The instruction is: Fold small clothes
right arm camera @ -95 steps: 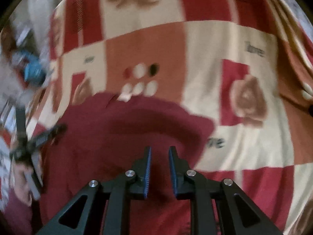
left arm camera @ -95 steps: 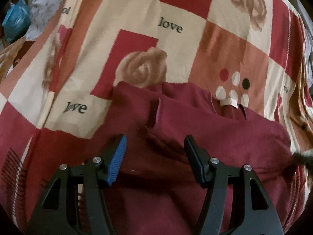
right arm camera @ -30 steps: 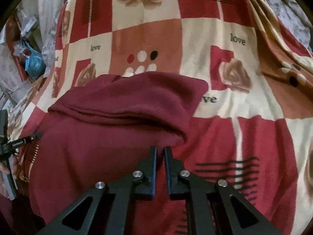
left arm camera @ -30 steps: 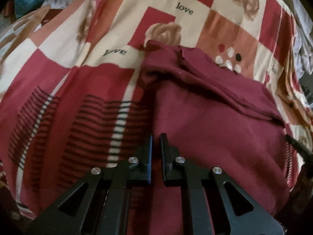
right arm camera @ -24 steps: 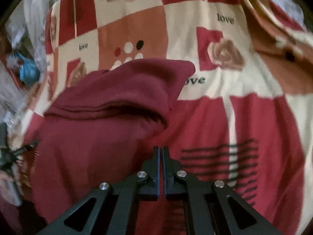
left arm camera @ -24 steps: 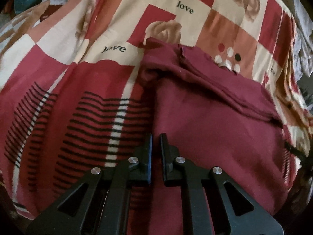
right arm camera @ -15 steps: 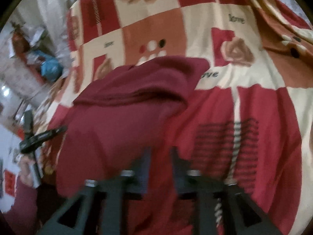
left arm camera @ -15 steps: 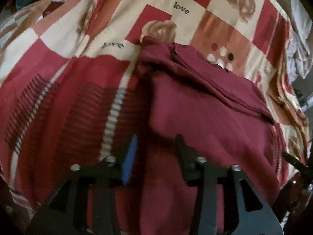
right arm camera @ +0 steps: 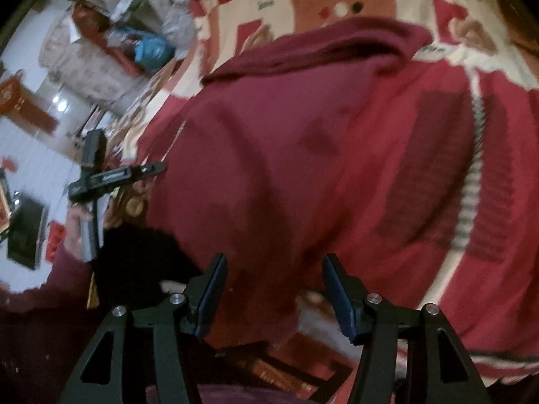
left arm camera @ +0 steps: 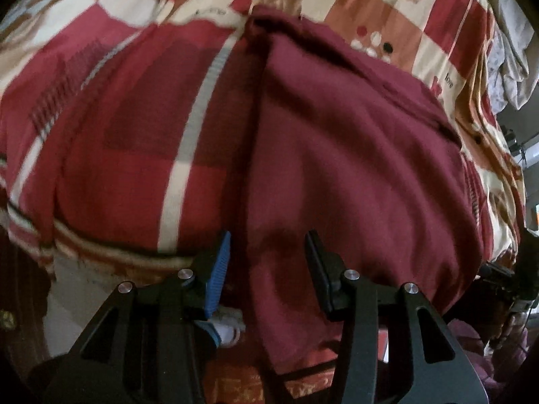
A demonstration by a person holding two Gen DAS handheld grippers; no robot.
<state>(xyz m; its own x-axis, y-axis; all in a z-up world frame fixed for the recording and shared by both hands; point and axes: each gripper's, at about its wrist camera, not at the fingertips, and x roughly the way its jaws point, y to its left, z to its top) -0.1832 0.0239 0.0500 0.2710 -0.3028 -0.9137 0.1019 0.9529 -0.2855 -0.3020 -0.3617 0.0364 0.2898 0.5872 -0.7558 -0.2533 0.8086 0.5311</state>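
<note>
Both tools are hanging with fingers parted: we are holding the left gripper (left arm camera: 267,269) over the near left edge of the maroon garment (left arm camera: 353,155), gripping nothing, while the right gripper (right arm camera: 274,291) is hovering empty over its near hem. It is lying spread across the patterned bedspread (left arm camera: 128,128).

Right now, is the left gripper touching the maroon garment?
Cannot tell. In the left wrist view the left gripper stands open over the maroon garment's near edge, but blur hides whether the pads meet the cloth.
</note>
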